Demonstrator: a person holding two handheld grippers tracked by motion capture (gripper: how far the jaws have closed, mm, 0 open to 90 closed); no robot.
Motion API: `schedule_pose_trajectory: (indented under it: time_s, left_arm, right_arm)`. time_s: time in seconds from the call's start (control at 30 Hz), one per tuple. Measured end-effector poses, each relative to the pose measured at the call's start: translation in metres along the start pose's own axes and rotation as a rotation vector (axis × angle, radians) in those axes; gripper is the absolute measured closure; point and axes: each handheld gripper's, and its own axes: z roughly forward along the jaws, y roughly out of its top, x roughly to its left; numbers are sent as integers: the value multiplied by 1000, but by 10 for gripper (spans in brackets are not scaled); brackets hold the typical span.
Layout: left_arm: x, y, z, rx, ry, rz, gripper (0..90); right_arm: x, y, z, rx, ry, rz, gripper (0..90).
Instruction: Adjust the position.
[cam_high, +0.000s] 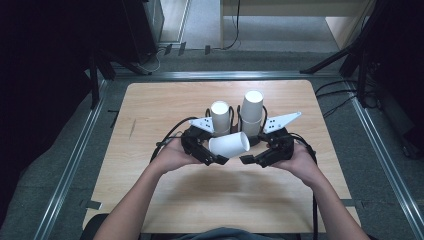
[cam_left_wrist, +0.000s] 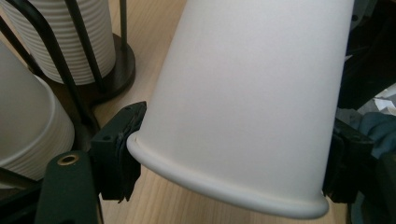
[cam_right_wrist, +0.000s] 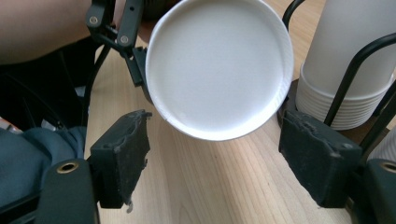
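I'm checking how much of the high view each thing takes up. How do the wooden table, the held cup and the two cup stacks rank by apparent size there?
1. Wooden table, by far the largest.
2. Right cup stack, taller than the left one.
3. Left cup stack and the held paper cup look about alike; the cup lies on its side, clamped in the left gripper, so I won't rank them.

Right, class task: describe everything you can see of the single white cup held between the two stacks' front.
The cup is plain white, looks like paper, with a rolled rim and a closed flat base. It lies on its side above the table, base toward the right tool, which stands open, apart from it. The left tool clamps it near the rim, a pad on each side. Nothing else touches it.
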Motion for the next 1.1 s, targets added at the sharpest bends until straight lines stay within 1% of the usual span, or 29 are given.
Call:
schedule_pose_trajectory:
  time_s: [0.03, 0.07, 0.1, 0.17, 0.23, 0.27, 0.37, 0.43, 0.5, 0.6, 0.67, 0.73, 0.8, 0.87, 0.9, 0.93, 1.07, 1.1]
  left_arm:
    - [0, 1, 0, 12, 2, 7, 222]
    - [-1, 1, 0, 14, 8, 13, 222]
    - [-1, 2, 0, 17, 4, 14, 222]
    - [-1, 3, -1, 40, -1, 24, 221]
    - [0, 4, -1, 62, 6, 36, 221]
    - [0, 4, -1, 68, 1, 31, 222]
    - [2, 4, -2, 96, 14, 41, 222]
    - [2, 5, -2, 106, 12, 43, 222]
    - [3, 7, -2, 117, 3, 50, 222]
    - [4, 10, -1, 117, -11, 59, 223]
    - [5, 13, 0, 147, -4, 66, 224]
    - [6, 14, 1, 161, -3, 70, 224]
    - [7, 16, 1, 162, -8, 73, 224]
    - [7, 19, 3, 188, -7, 84, 224]
    - [7, 19, 3, 188, -7, 84, 224]
    - [7, 21, 5, 206, -3, 89, 225]
    - [7, 21, 11, 242, 8, 96, 224]
    - [7, 21, 11, 242, 8, 96, 224]
  right_arm:
    - [0, 0, 1, 7, -3, -5, 246]
    - [0, -1, 1, 11, -4, -5, 248]
    - [0, -1, 2, 18, -4, -10, 249]
    - [0, -2, 3, 39, -14, -22, 249]
    - [0, -2, 4, 43, -14, -23, 249]
    - [0, -3, 4, 49, -15, -26, 249]
    - [0, -3, 5, 55, -17, -33, 249]
    - [0, -3, 5, 57, -16, -33, 249]
    - [0, -3, 5, 59, -18, -32, 249]
    - [-1, -4, 6, 62, -23, -37, 249]
    - [-1, -4, 7, 66, -26, -36, 249]
    - [-1, -4, 7, 72, -29, -32, 248]
    - [-2, -4, 8, 69, -32, -32, 248]
    - [-2, -3, 9, 71, -36, -35, 245]
    - [-2, -3, 9, 71, -36, -35, 245]
    - [-2, -3, 9, 72, -40, -35, 242]
    - [-2, -3, 9, 70, -40, -39, 241]
    - [-2, -3, 9, 70, -40, -39, 241]
